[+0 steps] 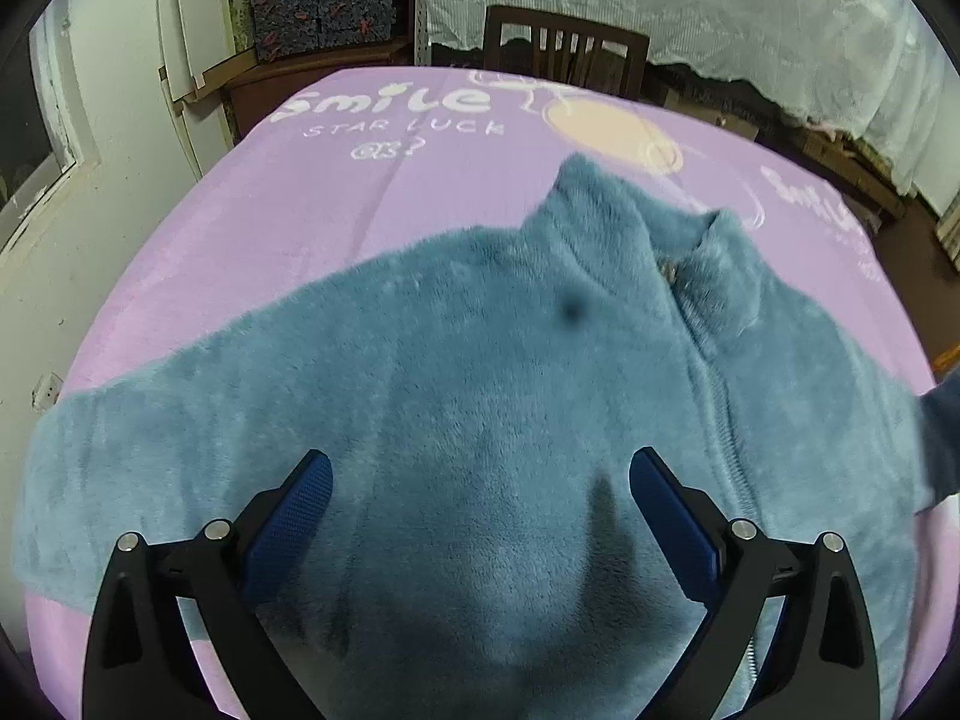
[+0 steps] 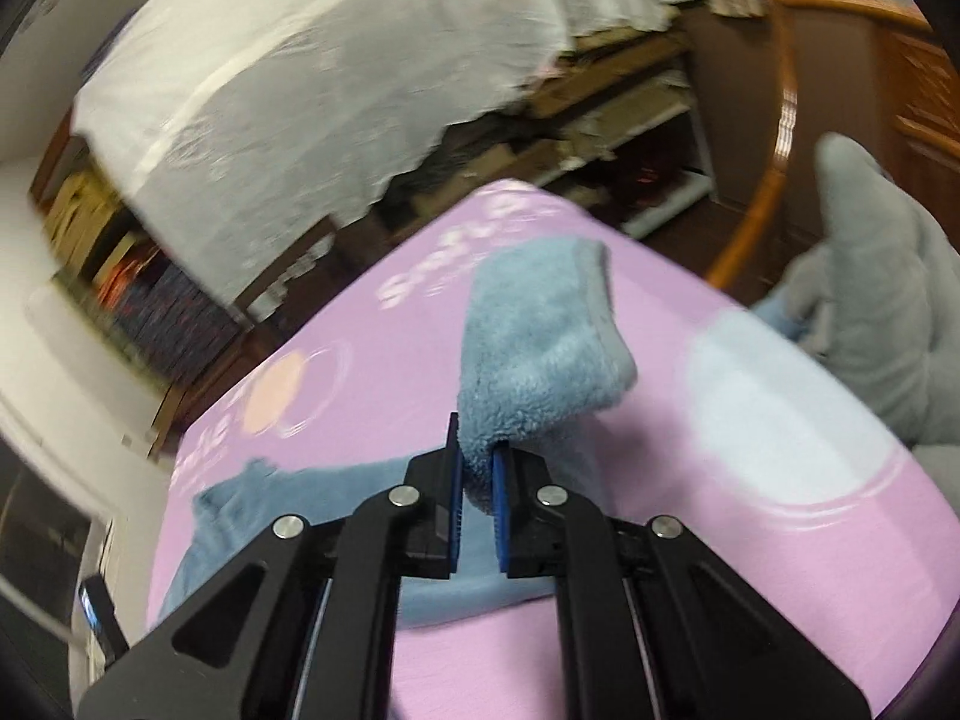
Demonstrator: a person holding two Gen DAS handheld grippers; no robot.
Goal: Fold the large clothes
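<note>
A blue fleece zip jacket lies spread face up on a purple blanket, collar away from me, one sleeve stretched out to the left. My left gripper is open and empty just above the jacket's chest. My right gripper is shut on the jacket's other sleeve near the cuff and holds it lifted off the purple blanket. The jacket's body shows at the left in the right wrist view.
A dark wooden chair stands at the table's far edge. White sheeting covers shelves behind. A grey plush toy lies at the blanket's right edge. A wall and a window are on the left.
</note>
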